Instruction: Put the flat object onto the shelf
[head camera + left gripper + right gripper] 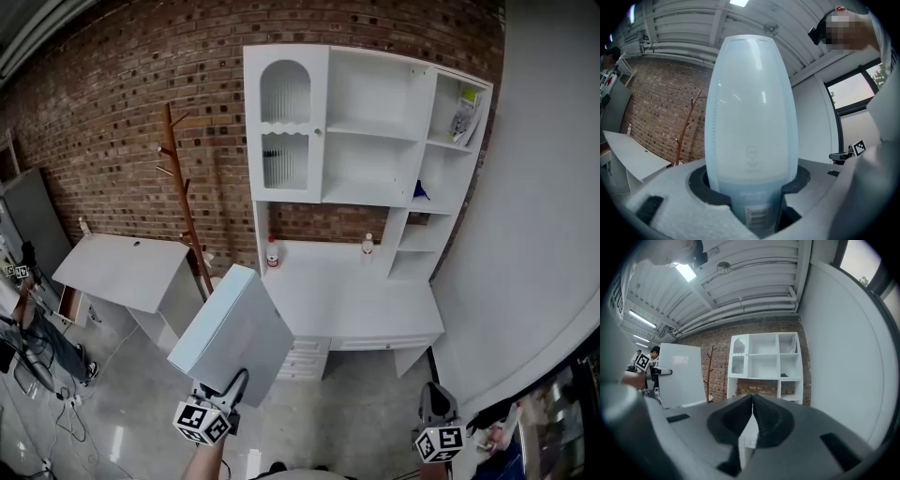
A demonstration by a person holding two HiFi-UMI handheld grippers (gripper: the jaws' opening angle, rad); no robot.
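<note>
The flat object [234,328] is a pale blue, thin rectangular case, held tilted in the air in front of the white shelf unit [370,131]. My left gripper [228,394] is shut on its lower edge. In the left gripper view the case [750,117] rises upright from between the jaws of that gripper [752,197] and fills the middle. My right gripper [434,392] hangs low at the right, shut with nothing in it. In the right gripper view its pads [752,413] meet, the shelf unit [764,362] stands straight ahead and the case [682,373] is at the left.
The shelf unit stands against a brick wall, with a booklet [464,117] and a small blue thing [421,192] in its right compartments. Two small bottles [273,255] stand on its desk top. A wooden coat rack [178,187] and a tilted white desk [127,272] are at the left, a white wall [544,234] at the right.
</note>
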